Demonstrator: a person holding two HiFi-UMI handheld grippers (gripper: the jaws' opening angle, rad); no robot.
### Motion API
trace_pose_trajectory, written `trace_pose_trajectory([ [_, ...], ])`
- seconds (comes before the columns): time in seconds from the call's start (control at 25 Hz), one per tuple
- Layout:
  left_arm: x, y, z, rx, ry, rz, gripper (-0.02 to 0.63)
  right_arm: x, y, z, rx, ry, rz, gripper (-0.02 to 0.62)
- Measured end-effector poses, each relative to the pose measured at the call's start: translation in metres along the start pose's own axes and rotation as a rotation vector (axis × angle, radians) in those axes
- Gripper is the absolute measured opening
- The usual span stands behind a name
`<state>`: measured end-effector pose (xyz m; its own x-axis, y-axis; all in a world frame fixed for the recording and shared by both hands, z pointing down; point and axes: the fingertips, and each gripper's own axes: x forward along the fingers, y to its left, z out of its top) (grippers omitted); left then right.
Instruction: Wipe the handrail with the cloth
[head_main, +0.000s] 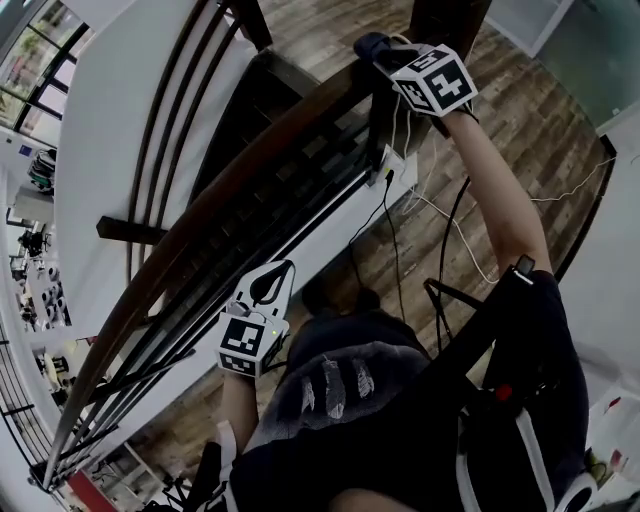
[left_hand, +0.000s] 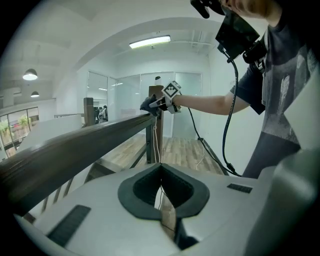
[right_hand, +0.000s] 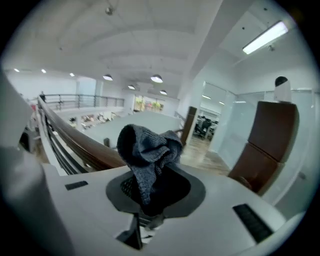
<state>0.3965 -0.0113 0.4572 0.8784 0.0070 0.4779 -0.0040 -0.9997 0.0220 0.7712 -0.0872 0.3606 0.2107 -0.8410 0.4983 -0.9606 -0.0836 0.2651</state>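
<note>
Starting the wipe, likely: right gripper (head_main: 392, 62) clamps cloth (right_hand: 147, 150) at far end of handrail (head_main: 250, 160); left gripper (left_hand: 161, 192) jaws together, empty. Next: press, slide along.

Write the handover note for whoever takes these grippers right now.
Left gripper: shut, empty, close beside the handrail.
Right gripper: shut on the cloth, held at the rail well along from the left gripper.
Done: cloth is gripped and at the rail; how much is already wiped cannot be told.
Left: draw the cloth along the rail.
</note>
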Motion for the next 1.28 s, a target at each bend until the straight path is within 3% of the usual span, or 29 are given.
trace_pose_trajectory([
  [0.16,-0.013,0.001,0.007,-0.001,-0.037,0.044,0.008,-0.067,0.124,0.050,-0.014,-0.259,0.350,0.055],
  [0.28,-0.033,0.002,0.022,0.013,-0.077,0.101,0.008,-0.107,0.194,0.057,0.081,-0.383,0.589,0.055],
  [0.48,-0.068,0.003,0.066,-0.008,-0.185,0.192,0.008,-0.137,0.254,0.050,0.241,-0.471,0.789,0.055],
  [0.64,-0.099,0.005,0.073,-0.052,-0.282,0.225,0.008,-0.156,0.307,0.051,0.358,-0.490,0.938,0.055],
  [0.92,-0.163,0.010,0.031,-0.057,-0.287,0.231,0.008,-0.192,0.391,0.057,0.598,-0.502,1.089,0.055],
  [1.08,-0.221,0.020,0.000,-0.095,-0.356,0.261,0.008,-0.199,0.456,0.055,0.560,-0.399,1.090,0.055],
  [1.28,-0.298,0.031,-0.072,-0.181,-0.356,0.265,0.008,-0.209,0.565,0.057,0.502,-0.276,1.109,0.055],
])
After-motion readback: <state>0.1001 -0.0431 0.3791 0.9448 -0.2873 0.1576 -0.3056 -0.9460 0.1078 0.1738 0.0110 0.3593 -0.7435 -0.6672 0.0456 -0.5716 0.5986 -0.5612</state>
